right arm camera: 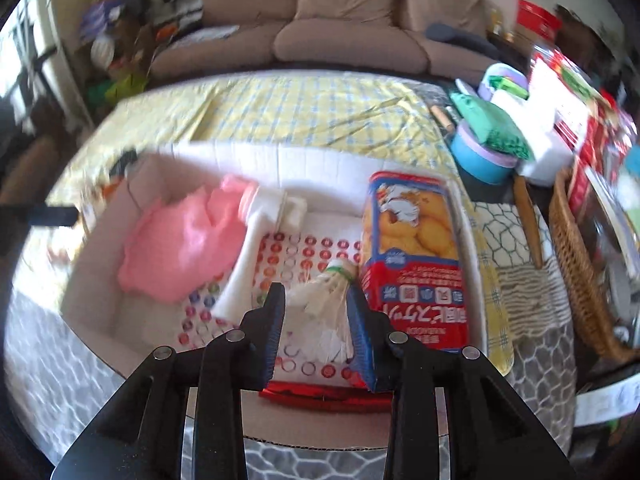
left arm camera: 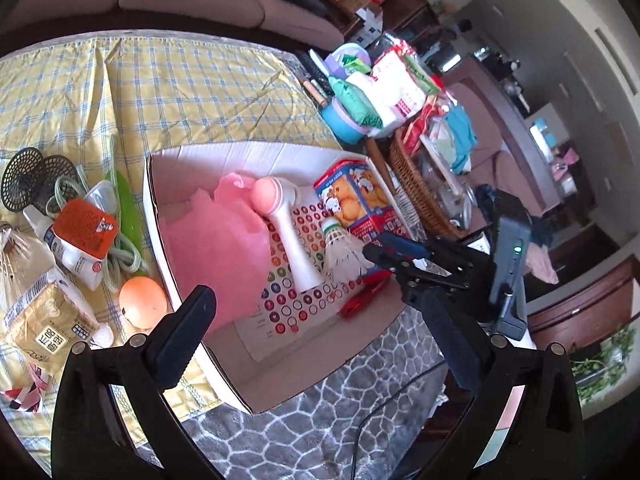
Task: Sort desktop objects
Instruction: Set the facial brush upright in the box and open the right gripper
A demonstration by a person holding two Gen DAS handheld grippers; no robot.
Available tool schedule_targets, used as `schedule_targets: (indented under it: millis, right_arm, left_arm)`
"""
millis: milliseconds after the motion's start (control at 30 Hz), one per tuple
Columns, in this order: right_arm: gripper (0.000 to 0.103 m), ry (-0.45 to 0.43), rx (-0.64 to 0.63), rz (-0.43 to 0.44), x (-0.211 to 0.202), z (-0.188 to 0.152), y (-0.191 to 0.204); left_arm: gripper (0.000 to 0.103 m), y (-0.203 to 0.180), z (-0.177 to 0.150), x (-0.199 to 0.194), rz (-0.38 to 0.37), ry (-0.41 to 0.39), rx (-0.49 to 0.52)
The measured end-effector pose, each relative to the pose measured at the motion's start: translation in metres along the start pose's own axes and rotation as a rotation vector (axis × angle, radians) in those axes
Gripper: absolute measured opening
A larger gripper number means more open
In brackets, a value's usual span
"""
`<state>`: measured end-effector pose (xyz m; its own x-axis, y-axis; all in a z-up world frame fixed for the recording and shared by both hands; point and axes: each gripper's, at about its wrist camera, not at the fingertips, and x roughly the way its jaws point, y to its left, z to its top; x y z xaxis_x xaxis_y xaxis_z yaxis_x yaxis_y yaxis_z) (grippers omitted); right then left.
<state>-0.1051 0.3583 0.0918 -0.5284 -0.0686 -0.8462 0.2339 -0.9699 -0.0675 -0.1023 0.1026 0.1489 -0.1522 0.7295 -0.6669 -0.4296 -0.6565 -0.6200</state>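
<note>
Right gripper (right arm camera: pixel 316 320) straddling, not visibly pinching, the shuttlecock (right arm camera: pixel 324 300) by the box's (left arm camera: pixel 192 154) near edge, beside the biscuit carton (right arm camera: pixel 416 256); left gripper (left arm camera: pixel 320 328) wide open, empty, waiting.

A brown sofa (right arm camera: pixel 344 20) fills the top centre of the right wrist view, behind a bench (right arm camera: pixel 280 112) covered by a yellow checked cloth. Daylight comes through a window (right arm camera: pixel 28 36) at the upper left. A grey patterned rug (left arm camera: pixel 340 412) lies below; pale walls (left arm camera: pixel 560 20) curve at the upper right.
</note>
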Motion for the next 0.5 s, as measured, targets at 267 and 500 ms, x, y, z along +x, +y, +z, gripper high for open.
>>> schedule_targets:
  millis: [267, 500]
  right_arm:
    - [0.018, 0.058, -0.02, -0.058, 0.03, 0.001, 0.001]
    - [0.009, 0.01, -0.004, -0.074, 0.041, 0.019, 0.0]
  left_arm:
    - [0.103, -0.018, 0.002, 0.016, -0.003, 0.033, 0.071]
    - [0.102, -0.021, 0.009, 0.024, -0.023, 0.034, 0.071]
